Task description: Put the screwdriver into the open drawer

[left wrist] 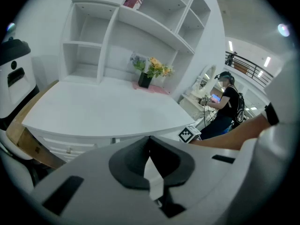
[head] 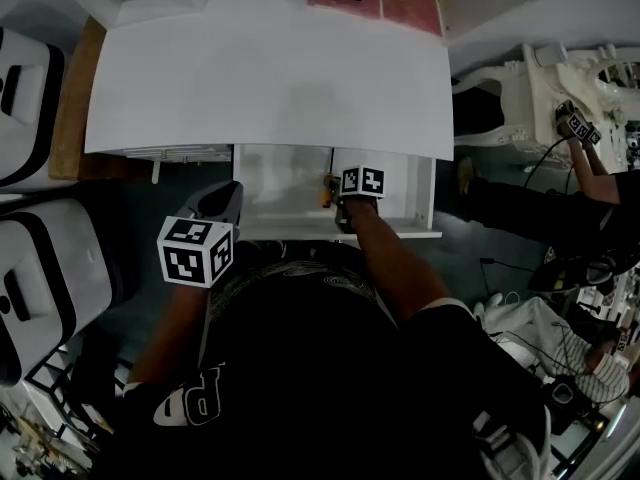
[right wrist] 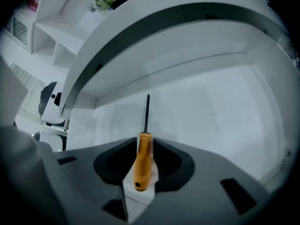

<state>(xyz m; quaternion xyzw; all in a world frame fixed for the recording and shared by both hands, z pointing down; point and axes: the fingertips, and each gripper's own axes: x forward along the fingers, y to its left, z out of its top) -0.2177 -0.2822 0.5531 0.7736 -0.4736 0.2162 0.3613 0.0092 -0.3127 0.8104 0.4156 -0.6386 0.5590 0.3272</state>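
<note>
Releasing the screwdriver (right wrist: 142, 158) over the middle of the open drawer (right wrist: 211, 111), shaft toward its back wall, right gripper (right wrist: 144, 142) jaws apart beside the orange handle. Left gripper (left wrist: 150, 138) jaws together, empty. Next, probably: lifting clear without snagging it.

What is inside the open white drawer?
An orange-handled screwdriver, between the fingers of the right gripper, over the drawer's white floor. The gripper's body hides the nearest part.

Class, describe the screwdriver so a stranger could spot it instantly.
Find the white desk and its open drawer underneath. Inside the drawer, between the right gripper's jaws, is the screwdriver: orange handle, thin dark shaft, the only coloured thing there.
</note>
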